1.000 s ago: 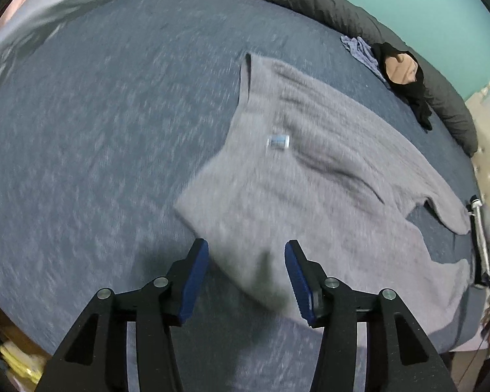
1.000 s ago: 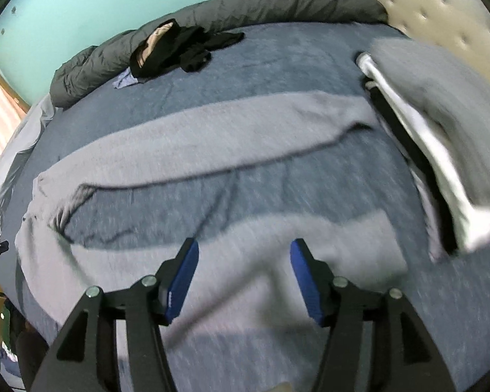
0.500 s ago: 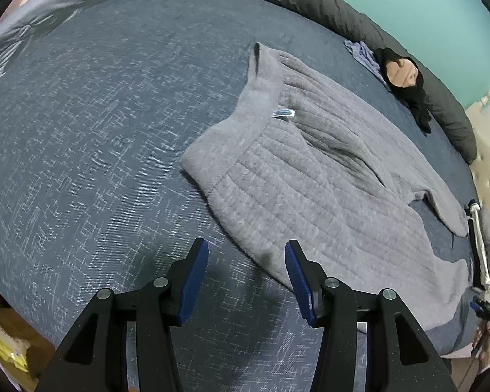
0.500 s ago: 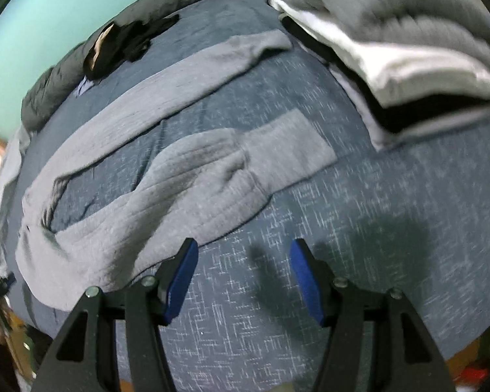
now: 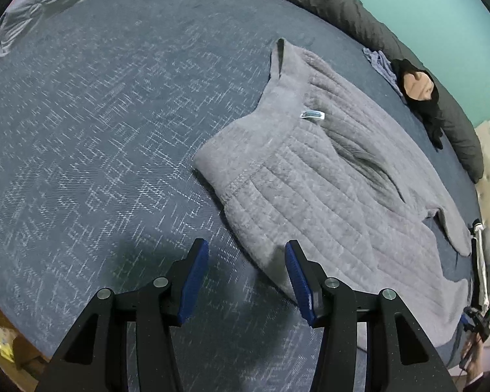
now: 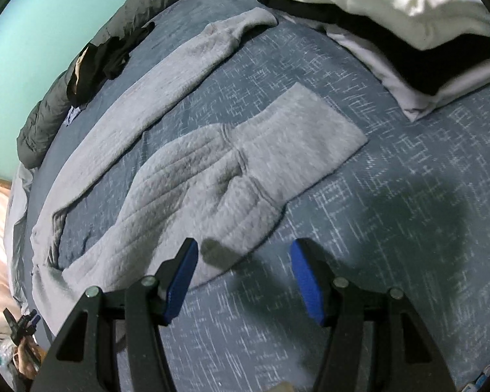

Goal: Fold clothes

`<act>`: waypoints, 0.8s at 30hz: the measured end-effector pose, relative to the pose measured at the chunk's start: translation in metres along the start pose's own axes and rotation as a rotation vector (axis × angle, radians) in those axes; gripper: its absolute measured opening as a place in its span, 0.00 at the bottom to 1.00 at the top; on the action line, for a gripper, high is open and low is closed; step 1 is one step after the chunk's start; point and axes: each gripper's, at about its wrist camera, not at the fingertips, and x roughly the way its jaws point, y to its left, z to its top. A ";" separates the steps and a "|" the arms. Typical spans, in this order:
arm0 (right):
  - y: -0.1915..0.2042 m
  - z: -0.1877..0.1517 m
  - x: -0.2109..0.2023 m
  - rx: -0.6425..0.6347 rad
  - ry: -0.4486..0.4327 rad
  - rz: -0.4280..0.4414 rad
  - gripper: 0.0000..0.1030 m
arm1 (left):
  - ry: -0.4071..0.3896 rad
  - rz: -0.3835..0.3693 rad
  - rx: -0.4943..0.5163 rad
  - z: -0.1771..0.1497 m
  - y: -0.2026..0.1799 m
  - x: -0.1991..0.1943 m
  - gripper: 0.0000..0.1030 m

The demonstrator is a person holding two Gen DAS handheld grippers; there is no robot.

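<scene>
We've got the grey ribbed fleece trousers (image 5: pixel 326 192) lying flat on the blue patterned bedspread (image 5: pixel 98 124). They look soft, floppy and light, so we'd pinch waistband and cuff edges. Left gripper (image 5: pixel 246 276) and right gripper (image 6: pixel 243 277): both spread, holding nothing.

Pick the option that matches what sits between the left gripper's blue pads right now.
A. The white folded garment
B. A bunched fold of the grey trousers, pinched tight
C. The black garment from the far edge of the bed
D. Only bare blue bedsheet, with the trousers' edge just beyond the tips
D: the left gripper stands open over the blue bedsheet, and the grey trousers lie unpinched, just beyond its tips.
</scene>
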 end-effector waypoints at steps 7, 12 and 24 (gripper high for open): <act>0.001 0.004 0.004 0.016 0.004 0.018 0.58 | -0.003 -0.007 -0.016 -0.002 0.000 0.021 0.51; 0.004 0.002 0.001 0.005 -0.015 0.002 0.22 | -0.008 -0.025 -0.012 0.001 -0.003 0.025 0.17; 0.006 0.016 -0.058 -0.065 -0.130 -0.027 0.04 | -0.131 -0.022 -0.012 0.019 0.008 -0.033 0.03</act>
